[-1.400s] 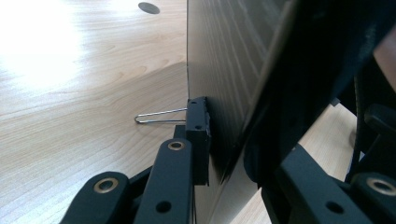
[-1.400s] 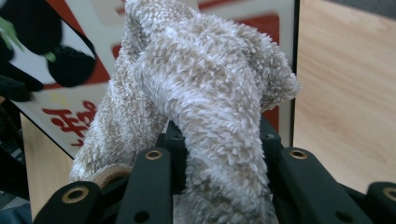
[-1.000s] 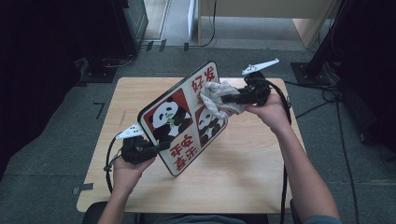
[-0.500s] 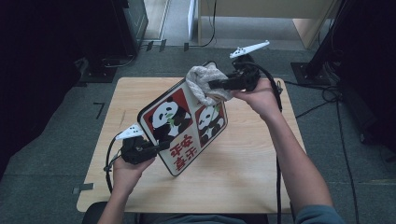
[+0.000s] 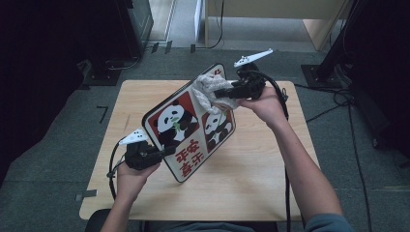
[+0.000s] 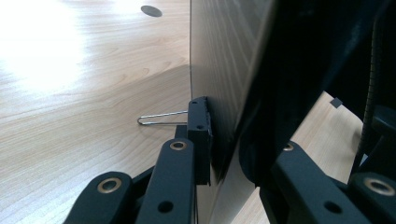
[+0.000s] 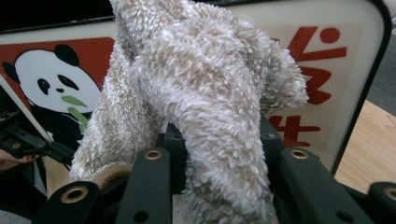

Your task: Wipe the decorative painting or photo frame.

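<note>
- The panda board (image 5: 189,130): white face with red panels, black-and-white pandas, red characters and a black rim; one panda holds a green sprig.
- The fluffy cloth (image 7: 205,93) against the board's upper part: cream and beige pile.
- The worktop (image 5: 261,159) under the board: pale wood grain.
- Left tongs (image 5: 162,152) and right tongs (image 5: 223,91): black, each with a white plate on top.
- The floor around the worktop: grey.

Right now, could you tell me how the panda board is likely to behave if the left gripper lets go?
The panda board looks stiff: it holds flat while clamped at one edge by the left gripper. It stands tilted on the table, so it would probably topple flat. It seems thin, likely light.
</note>
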`<state>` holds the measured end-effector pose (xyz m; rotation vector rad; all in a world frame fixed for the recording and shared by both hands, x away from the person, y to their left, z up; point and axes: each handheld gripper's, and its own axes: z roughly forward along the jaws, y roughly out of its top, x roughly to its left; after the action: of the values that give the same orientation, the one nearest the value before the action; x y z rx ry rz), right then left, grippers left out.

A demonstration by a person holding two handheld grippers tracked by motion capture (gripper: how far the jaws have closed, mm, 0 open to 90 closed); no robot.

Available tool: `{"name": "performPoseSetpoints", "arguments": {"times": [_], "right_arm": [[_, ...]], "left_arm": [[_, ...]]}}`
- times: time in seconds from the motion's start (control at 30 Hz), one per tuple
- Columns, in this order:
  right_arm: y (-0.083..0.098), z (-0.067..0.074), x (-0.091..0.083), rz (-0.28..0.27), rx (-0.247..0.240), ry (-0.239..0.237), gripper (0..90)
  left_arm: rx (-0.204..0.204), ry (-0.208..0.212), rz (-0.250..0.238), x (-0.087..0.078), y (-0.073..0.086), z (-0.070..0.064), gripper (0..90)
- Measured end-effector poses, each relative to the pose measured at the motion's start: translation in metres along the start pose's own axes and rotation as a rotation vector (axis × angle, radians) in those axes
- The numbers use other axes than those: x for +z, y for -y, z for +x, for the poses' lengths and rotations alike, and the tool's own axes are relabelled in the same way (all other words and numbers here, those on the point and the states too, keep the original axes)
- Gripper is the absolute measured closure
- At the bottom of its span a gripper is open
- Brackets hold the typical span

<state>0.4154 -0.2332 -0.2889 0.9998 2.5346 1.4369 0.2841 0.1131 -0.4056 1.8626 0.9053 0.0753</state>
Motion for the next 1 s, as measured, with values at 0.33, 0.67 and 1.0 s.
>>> {"name": "performPoseSetpoints", "arguments": {"times": [0.33, 0.67, 1.0], "right_arm": [[0.014, -0.005, 0.006, -0.002, -0.001, -0.009, 67.3], [0.025, -0.009, 0.009, 0.011, 0.017, -0.015, 67.2], [0.037, -0.012, 0.014, -0.001, 0.031, -0.025, 67.0]], "left_arm": [[0.002, 0.006, 0.001, 0.0, 0.0, 0.0, 78.9], [0.005, 0.004, 0.002, -0.001, 0.0, 0.0, 78.8], [0.008, 0.008, -0.001, -0.001, 0.001, 0.0, 78.6]]}}
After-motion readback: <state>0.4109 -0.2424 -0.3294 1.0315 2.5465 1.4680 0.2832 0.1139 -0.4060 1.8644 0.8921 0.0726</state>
